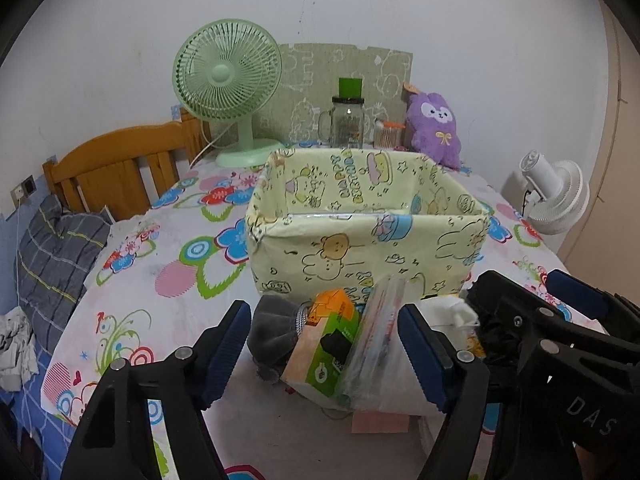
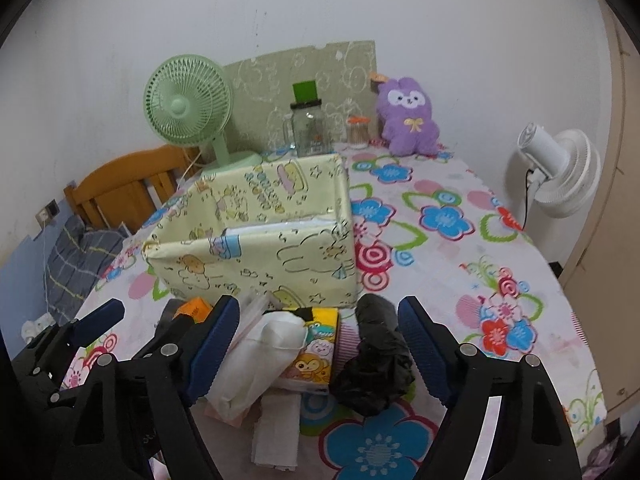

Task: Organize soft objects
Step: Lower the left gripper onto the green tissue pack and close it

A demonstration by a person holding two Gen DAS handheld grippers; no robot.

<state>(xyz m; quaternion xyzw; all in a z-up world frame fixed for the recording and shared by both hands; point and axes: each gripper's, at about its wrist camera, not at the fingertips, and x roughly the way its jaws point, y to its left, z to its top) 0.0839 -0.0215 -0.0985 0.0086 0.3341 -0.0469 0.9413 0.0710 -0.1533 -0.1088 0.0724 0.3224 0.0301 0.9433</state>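
Worktop (image 2: 500,240), floral cloth: yellow fabric bin (image 1: 360,240) sitting centre. Soft items are lying just before it. My left gripper (image 1: 324,352), jaws spread, is straddling an orange-green tissue pack (image 1: 328,344). My right gripper (image 2: 316,352), jaws spread, is straddling a cartoon tissue pack (image 2: 316,356) and black bag (image 2: 380,364).

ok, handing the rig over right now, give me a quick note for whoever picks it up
Left tool: open, nothing gripped; orange-green tissue pack and clear plastic bag sit between its fingers.
Right tool: open, nothing gripped; white cloth, cartoon tissue pack and black bag between its fingers.
Yellow fabric box looks empty from here, just behind the pile.
Done: nothing binned. Left: grip each soft item and drop it in the box.
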